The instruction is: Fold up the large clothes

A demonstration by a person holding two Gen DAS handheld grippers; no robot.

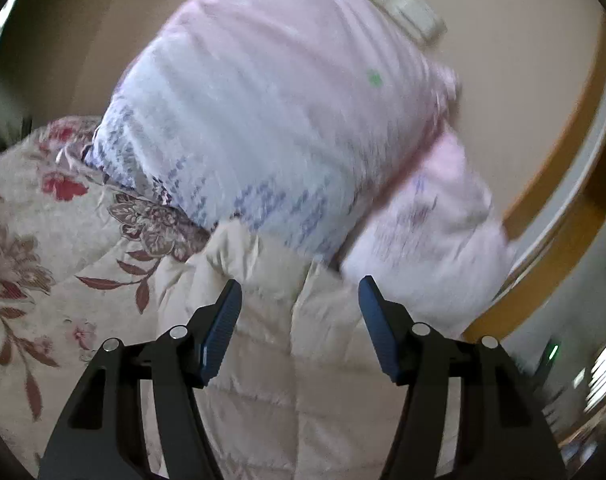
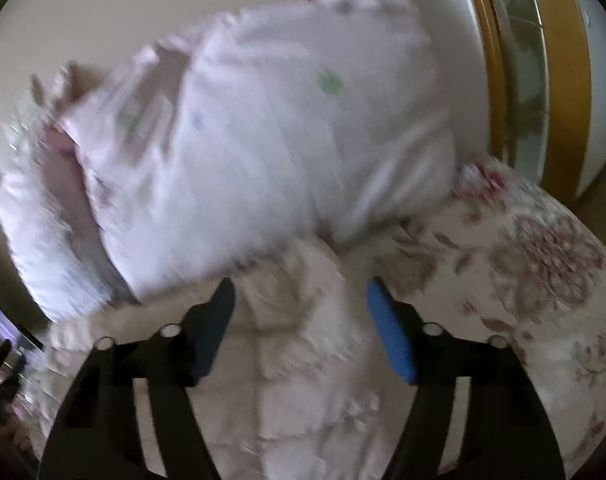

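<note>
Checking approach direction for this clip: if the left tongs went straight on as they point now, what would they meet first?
Most likely the cream quilted padded garment lying between and ahead of the open left tongs; the pale pink printed pillow sits just beyond it. Depth is unclear.

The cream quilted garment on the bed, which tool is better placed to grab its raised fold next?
Left, marginally. The left tool is open, with the cream quilted garment and its ridge between the fingers in sharp view. The right tool is open too, but its view is blurred.

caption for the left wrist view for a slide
Open left gripper over a cream quilted garment on a floral bedspread, pale pink pillows behind.
</note>
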